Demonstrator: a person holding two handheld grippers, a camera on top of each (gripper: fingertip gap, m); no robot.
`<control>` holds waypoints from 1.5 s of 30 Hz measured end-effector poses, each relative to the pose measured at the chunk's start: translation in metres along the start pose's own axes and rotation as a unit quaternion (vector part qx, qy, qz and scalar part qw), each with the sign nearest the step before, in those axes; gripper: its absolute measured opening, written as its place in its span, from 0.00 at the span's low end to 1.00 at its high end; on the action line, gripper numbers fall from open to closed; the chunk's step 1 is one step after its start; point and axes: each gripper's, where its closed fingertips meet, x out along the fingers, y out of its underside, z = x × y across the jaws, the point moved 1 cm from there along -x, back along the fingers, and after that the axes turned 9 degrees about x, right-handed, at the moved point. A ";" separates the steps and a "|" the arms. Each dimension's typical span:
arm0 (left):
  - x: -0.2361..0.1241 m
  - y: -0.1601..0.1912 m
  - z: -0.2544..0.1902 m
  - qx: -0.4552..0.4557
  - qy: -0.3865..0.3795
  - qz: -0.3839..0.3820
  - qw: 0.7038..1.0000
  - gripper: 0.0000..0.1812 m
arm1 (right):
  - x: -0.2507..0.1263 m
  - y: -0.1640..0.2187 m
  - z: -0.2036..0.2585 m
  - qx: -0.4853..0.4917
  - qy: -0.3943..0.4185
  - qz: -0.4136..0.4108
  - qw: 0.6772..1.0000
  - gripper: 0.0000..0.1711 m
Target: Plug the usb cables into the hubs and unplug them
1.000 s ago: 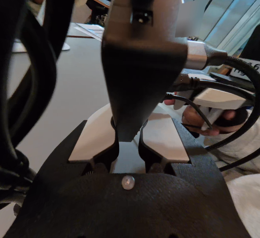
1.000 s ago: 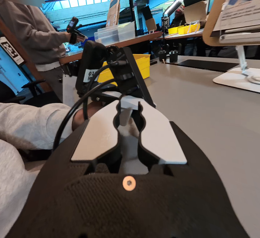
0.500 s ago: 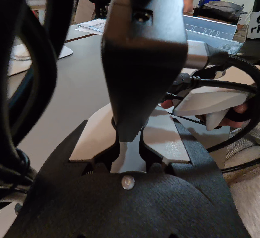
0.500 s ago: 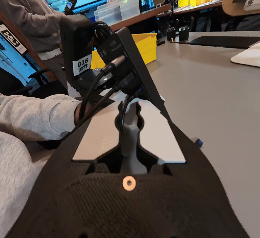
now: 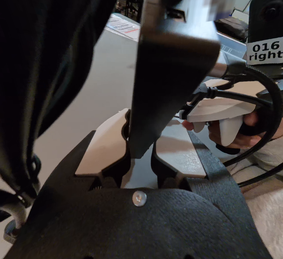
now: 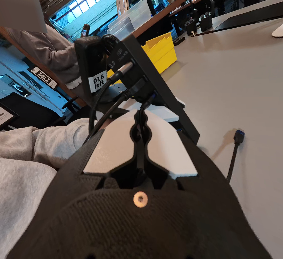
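Note:
My left gripper is shut on the lower end of a black USB hub and holds it tilted above the grey table. The hub also shows in the right wrist view. A silver plug, a thicker black plug and a thin black cable's plug sit in its ports. My right gripper is shut on the thin black cable just below its plug. In the left wrist view the right gripper is at the hub's right side.
A loose cable with a blue-tipped plug lies on the grey table to the right of the hub. A yellow bin stands behind it. A person in a grey top stands at the back left. Papers lie farther off.
My right gripper has moved in under the hub and its fingers have closed on the thin black cable. The hub in my left gripper has tilted and turned a little.

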 end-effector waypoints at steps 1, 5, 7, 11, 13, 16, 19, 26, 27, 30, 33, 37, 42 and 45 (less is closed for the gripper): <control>0.000 0.000 0.001 -0.010 0.001 -0.001 1.000 0.16 | 0.000 0.000 -0.001 -0.003 0.004 0.002 1.000 0.02; 0.001 0.000 0.002 -0.018 -0.007 -0.004 1.000 0.15 | 0.001 -0.001 -0.001 -0.017 0.017 0.005 1.000 0.02; -0.001 -0.004 0.002 -0.020 -0.014 -0.014 1.000 0.15 | 0.001 -0.002 0.001 -0.024 0.016 0.002 1.000 0.02; -0.004 -0.011 0.001 -0.038 -0.021 -0.038 0.998 0.13 | 0.001 -0.004 0.007 -0.055 0.025 -0.001 0.998 0.02; -0.004 -0.010 0.002 -0.041 -0.024 -0.035 0.998 0.13 | 0.002 -0.003 0.005 -0.077 0.046 0.005 0.996 0.02; -0.004 -0.008 0.003 -0.053 -0.028 -0.032 0.998 0.14 | 0.003 -0.002 0.004 -0.080 0.066 0.015 0.995 0.02; -0.004 -0.010 0.002 -0.065 -0.027 -0.037 0.997 0.15 | 0.002 -0.002 0.006 -0.073 0.063 0.016 0.995 0.02; -0.014 -0.030 -0.004 -0.069 -0.016 -0.089 0.993 0.15 | 0.001 -0.011 0.026 0.036 -0.040 0.001 0.999 0.02; -0.016 -0.033 -0.004 -0.062 -0.019 -0.093 0.993 0.15 | 0.000 -0.013 0.029 0.069 -0.065 -0.003 0.996 0.02; -0.014 -0.029 -0.002 -0.065 -0.024 -0.081 0.994 0.15 | 0.001 -0.011 0.022 0.047 -0.033 -0.003 0.998 0.02; -0.010 -0.023 -0.002 -0.097 -0.009 -0.077 0.992 0.15 | 0.002 -0.009 0.017 -0.089 0.056 0.010 0.994 0.02; -0.010 -0.027 -0.001 -0.070 -0.020 -0.072 0.995 0.15 | 0.000 -0.011 0.019 -0.054 0.040 -0.007 0.998 0.02; -0.009 -0.025 -0.002 -0.098 -0.008 -0.076 0.992 0.15 | 0.002 -0.011 0.019 -0.102 0.066 -0.005 0.993 0.02; -0.014 -0.026 0.020 -0.134 -0.058 -0.090 0.985 0.15 | -0.003 -0.009 0.040 -0.082 0.000 -0.019 0.996 0.01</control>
